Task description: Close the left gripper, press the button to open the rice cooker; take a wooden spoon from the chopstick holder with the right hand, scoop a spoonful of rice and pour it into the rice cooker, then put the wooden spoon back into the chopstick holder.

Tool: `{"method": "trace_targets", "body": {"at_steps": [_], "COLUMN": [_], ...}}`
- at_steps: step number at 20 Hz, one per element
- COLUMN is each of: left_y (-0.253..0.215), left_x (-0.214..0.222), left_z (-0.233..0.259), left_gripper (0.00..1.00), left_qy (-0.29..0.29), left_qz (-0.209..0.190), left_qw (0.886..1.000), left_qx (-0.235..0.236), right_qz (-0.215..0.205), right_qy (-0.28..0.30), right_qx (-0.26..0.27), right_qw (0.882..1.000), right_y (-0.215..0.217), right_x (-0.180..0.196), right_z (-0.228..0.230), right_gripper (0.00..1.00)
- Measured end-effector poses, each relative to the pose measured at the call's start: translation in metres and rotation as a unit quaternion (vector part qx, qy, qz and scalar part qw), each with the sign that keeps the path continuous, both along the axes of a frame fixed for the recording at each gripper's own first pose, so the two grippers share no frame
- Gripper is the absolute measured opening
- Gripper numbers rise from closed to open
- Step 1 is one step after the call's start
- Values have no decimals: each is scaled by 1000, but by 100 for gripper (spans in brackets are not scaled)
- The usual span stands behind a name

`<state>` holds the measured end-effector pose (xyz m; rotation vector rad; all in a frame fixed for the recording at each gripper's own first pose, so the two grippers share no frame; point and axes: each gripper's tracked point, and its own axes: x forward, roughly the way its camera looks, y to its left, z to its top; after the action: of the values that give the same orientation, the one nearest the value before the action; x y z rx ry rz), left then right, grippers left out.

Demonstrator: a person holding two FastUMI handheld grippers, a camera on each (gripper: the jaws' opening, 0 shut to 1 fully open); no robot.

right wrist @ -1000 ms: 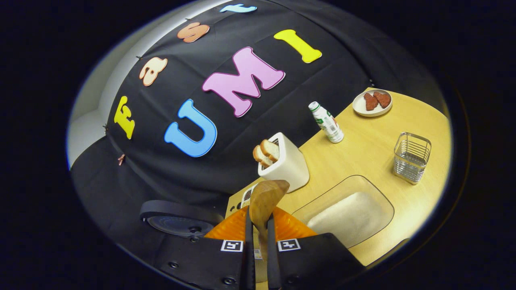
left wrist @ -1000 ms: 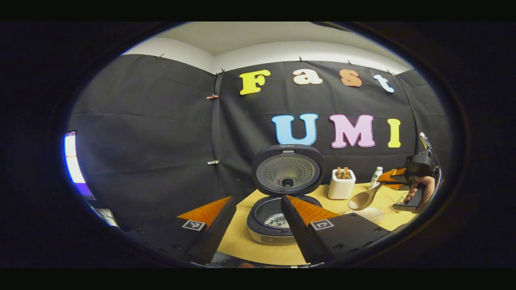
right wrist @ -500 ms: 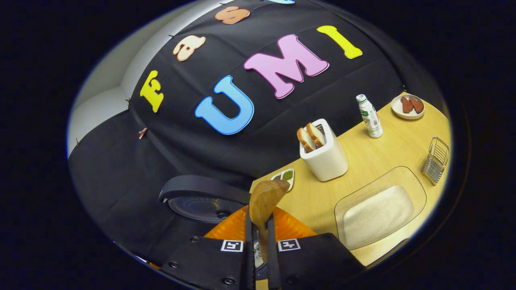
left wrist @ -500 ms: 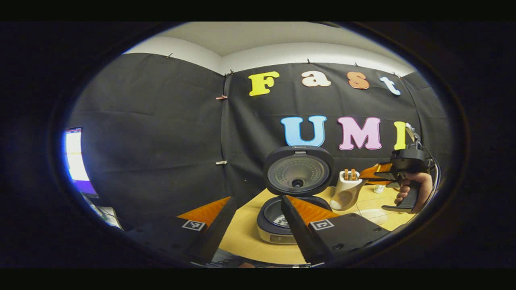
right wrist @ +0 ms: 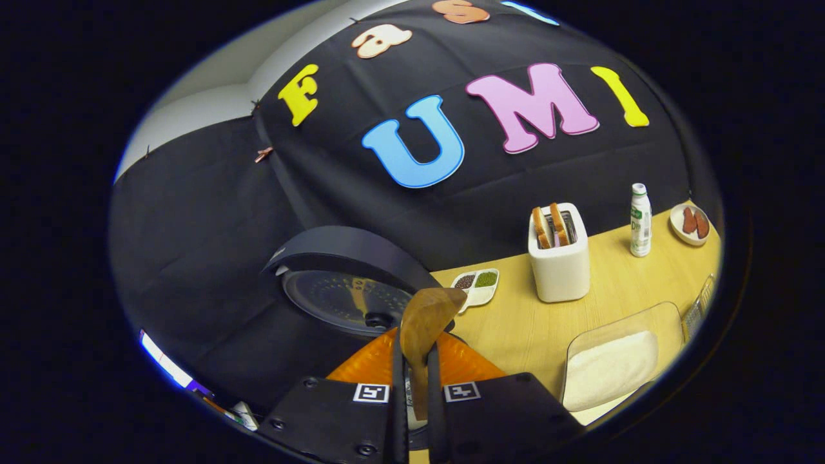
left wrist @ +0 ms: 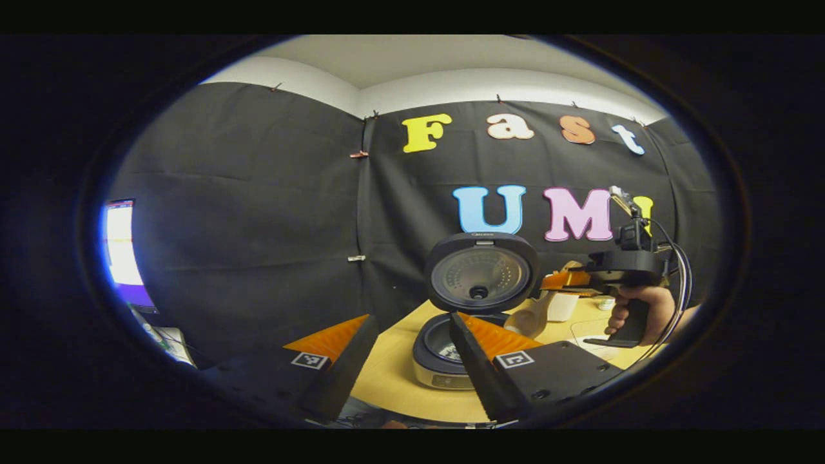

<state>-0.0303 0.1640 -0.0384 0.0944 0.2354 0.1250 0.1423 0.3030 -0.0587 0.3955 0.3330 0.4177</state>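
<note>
The black rice cooker (left wrist: 445, 351) stands open on the wooden table, its round lid (left wrist: 480, 274) upright. My left gripper (left wrist: 412, 317) is held open in front of it, nothing between its fingers. To the right, a hand holds my right gripper (left wrist: 567, 280), shut on the handle of a wooden spoon (left wrist: 528, 319) whose bowl hangs beside the cooker's right rim. In the right gripper view the spoon (right wrist: 425, 319) sticks up from my right gripper (right wrist: 416, 341), with the cooker lid (right wrist: 341, 283) just behind it. I cannot tell whether rice lies in the spoon.
A glass tray of rice (right wrist: 612, 364) lies at the lower right. Behind it stand a white toaster with bread (right wrist: 557, 261), a small divided dish (right wrist: 477, 285), a bottle (right wrist: 639, 219) and a plate (right wrist: 689, 224). A wire holder (right wrist: 702, 306) shows at the right edge.
My right gripper has carried the spoon leftward from over the rice tray to beside the open cooker. The left gripper has stayed open and almost still.
</note>
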Motion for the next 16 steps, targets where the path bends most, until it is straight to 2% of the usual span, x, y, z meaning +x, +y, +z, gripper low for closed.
{"method": "trace_targets", "body": {"at_steps": [6, 9, 12, 16], "left_y": [0, 1, 2, 0], "left_x": [0, -1, -2, 1], "left_z": [1, 1, -2, -2], "left_gripper": [79, 80, 80, 80], "left_qy": [-4, -5, -2, -4], "left_qz": [2, 5, 8, 8], "left_qw": [1000, 1000, 1000, 1000], "left_qx": [-2, -2, -7, -14], "right_qz": [53, 79, 101, 142], "right_qy": [-36, -63, -97, -143], "right_qx": [-62, -95, -135, -187], "right_qw": [996, 990, 981, 961], "right_y": [25, 35, 43, 60], "right_x": [-5, -12, -18, -33], "right_z": [-5, -2, 1, -2], "right_gripper": [16, 16, 16, 16]}}
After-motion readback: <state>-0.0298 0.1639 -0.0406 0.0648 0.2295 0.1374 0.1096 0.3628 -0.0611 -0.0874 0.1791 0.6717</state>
